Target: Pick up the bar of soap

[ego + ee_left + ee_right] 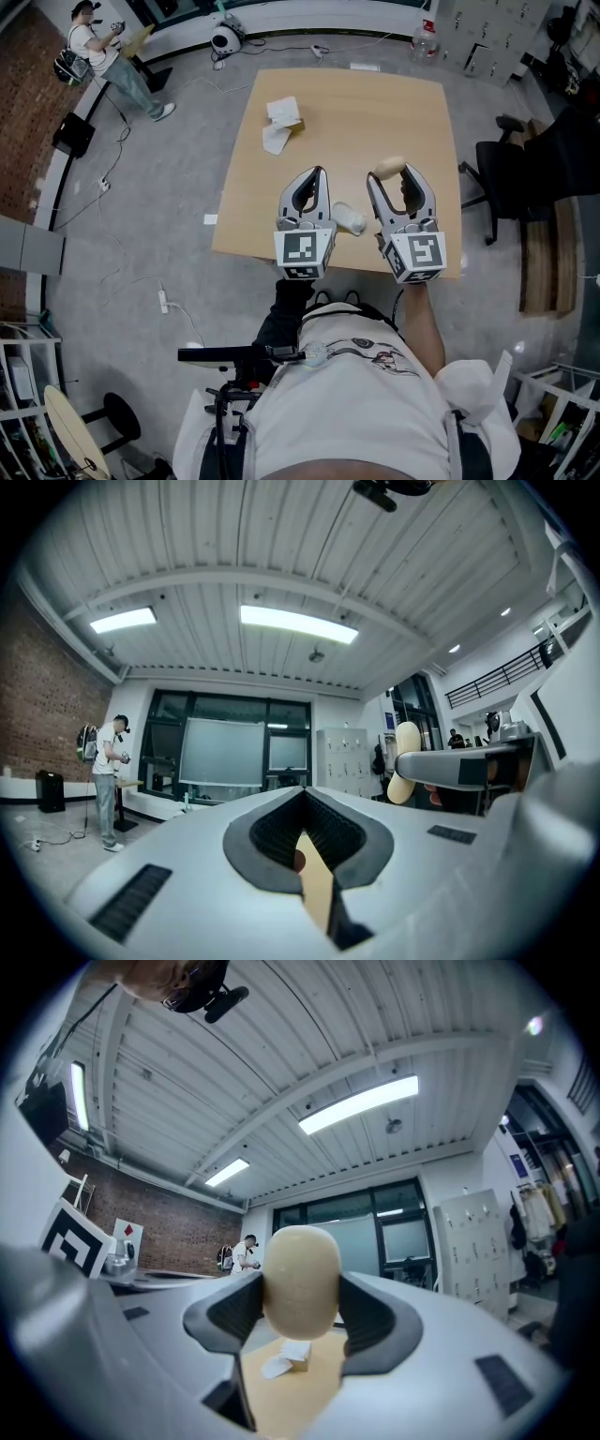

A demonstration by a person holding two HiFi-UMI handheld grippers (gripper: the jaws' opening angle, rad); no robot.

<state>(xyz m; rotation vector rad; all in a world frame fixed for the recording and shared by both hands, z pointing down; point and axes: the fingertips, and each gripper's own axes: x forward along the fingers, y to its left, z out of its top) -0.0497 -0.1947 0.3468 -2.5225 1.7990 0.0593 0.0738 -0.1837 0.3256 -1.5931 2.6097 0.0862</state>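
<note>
My right gripper (394, 180) pinches the soap (300, 1281) between its jaw tips, and it looks held up off the table (375, 103). The left gripper (317, 176) hangs beside it, jaws pressed together on nothing. My worry is the hold. The bar is rounded, probably slick, and caught only at the tips, so a harder squeeze or quick tilt could squirt it out onto the table or floor.

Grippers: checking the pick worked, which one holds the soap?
The right gripper: its jaws clamp the cream soap. The left gripper has its jaws together, empty.
</note>
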